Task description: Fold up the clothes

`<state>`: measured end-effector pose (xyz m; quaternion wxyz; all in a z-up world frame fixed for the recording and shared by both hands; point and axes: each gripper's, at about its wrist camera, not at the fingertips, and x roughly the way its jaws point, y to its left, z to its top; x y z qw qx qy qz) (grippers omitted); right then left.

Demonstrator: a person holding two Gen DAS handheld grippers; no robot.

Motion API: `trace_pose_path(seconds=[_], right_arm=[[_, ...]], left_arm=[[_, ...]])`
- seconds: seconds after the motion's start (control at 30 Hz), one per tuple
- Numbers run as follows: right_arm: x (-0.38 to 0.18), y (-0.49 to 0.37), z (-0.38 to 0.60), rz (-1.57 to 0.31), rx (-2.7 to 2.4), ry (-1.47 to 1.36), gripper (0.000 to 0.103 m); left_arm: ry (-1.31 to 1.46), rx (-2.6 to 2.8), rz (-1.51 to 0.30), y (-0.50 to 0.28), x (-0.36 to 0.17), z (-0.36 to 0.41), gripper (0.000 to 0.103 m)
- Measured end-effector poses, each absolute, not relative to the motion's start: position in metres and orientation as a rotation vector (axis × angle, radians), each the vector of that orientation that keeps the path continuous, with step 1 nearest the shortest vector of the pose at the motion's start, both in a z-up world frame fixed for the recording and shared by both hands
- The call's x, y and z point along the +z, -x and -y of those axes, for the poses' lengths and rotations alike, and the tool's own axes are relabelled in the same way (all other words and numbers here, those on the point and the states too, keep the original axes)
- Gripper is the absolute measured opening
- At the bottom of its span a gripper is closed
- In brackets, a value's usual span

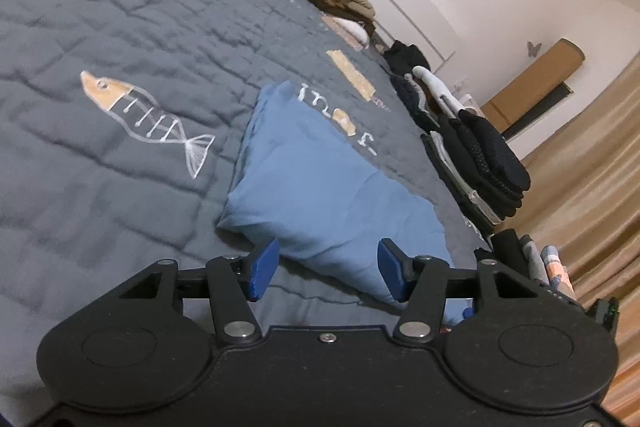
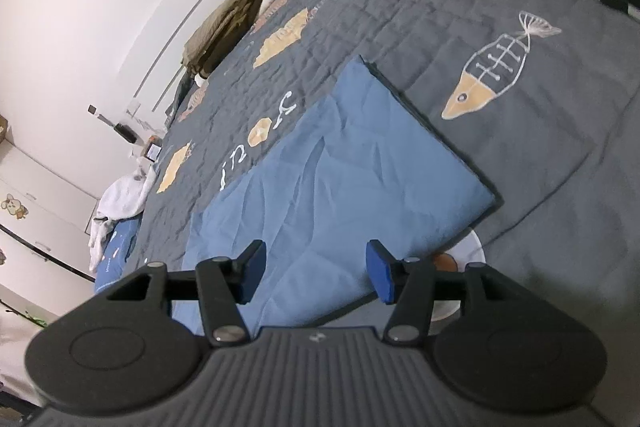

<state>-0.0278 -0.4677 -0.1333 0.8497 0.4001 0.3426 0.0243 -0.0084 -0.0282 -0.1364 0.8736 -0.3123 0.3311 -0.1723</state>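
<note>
Folded blue garment (image 2: 340,183) lies flat on grey fish-print quilt (image 1: 100,155), ctr of bed. Left tongs (image 1: 326,269) & right tongs (image 2: 316,269) both released, nothing gripped, at garment's 6 o'clock edge.

**Both grippers open, nothing clamped**

The left gripper (image 1: 326,269) tilts downward, its black body filling the lower part of its own view. Its two blue fingertip pads (image 1: 262,269) stand well apart, and no material is pinched between them; each pad sits at the end of a black linkage arm hinged on a silver pivot.

The right gripper (image 2: 316,271) tilts downward likewise, with a ribbed grey housing at the bottom of its view. Its pads (image 2: 380,273) are also spread wide with a clear gap between them, gripping nothing. No hand or sleeve shows behind either gripper.
</note>
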Motion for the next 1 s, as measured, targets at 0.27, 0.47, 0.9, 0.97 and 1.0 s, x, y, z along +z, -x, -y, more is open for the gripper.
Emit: trace_pose_path(seconds=[0.27,0.47,0.9,0.97,1.0], right_arm=[[-0.134,0.024,0.465,-0.708,0.053,-0.85,0.055],[-0.134,0.021,0.459,-0.724,0.06,-0.828,0.055],[-0.127,0.02,0.455,-0.732,0.046,-0.765,0.055],[-0.125,0.022,0.457,-0.727,0.047,-0.761,0.055],[-0.124,0.022,0.458,-0.725,0.059,-0.762,0.055]], left_arm=[[0.653,-0.356,-0.693,0.006,-0.139,0.032,0.054],[0.659,-0.359,-0.706,0.004,-0.143,0.035,0.055],[0.636,-0.38,-0.722,0.002,-0.143,0.04,0.055],[0.638,-0.381,-0.716,0.001,-0.141,0.039,0.055],[0.639,-0.38,-0.712,0.001,-0.141,0.038,0.055]])
